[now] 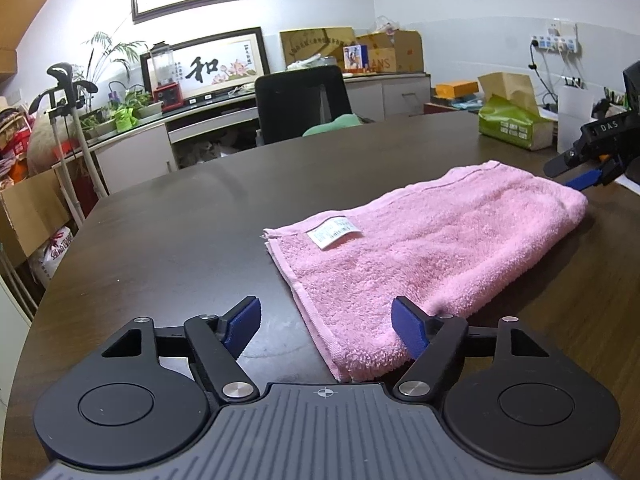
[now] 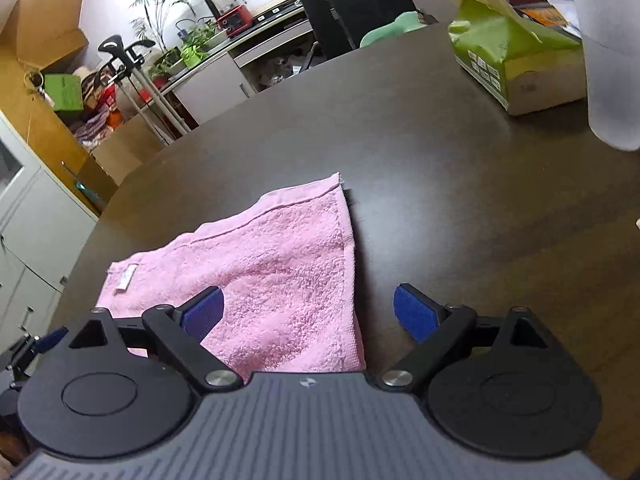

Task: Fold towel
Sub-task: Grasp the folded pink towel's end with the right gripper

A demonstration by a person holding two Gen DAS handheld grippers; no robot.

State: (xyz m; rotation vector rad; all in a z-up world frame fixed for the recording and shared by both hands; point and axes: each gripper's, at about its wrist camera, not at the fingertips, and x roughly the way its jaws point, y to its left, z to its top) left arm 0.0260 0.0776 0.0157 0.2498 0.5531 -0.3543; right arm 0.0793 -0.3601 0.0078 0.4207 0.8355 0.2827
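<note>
I read 和 on the framed picture point(image 1: 204, 66) behind the office chair point(image 1: 302, 102), "DAS" on the right gripper point(image 1: 568, 170), beside it.

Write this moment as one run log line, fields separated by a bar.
towel: folded, flat on table | left hand-held gripper: open, at near corner | right hand-held gripper: open, at other end | nothing held

A dark bench point(image 1: 192, 216) carries a folded pink towel point(image 1: 420, 264). A green tissue pack point(image 1: 512, 124) sits well beyond the towel, near the far edge.
</note>
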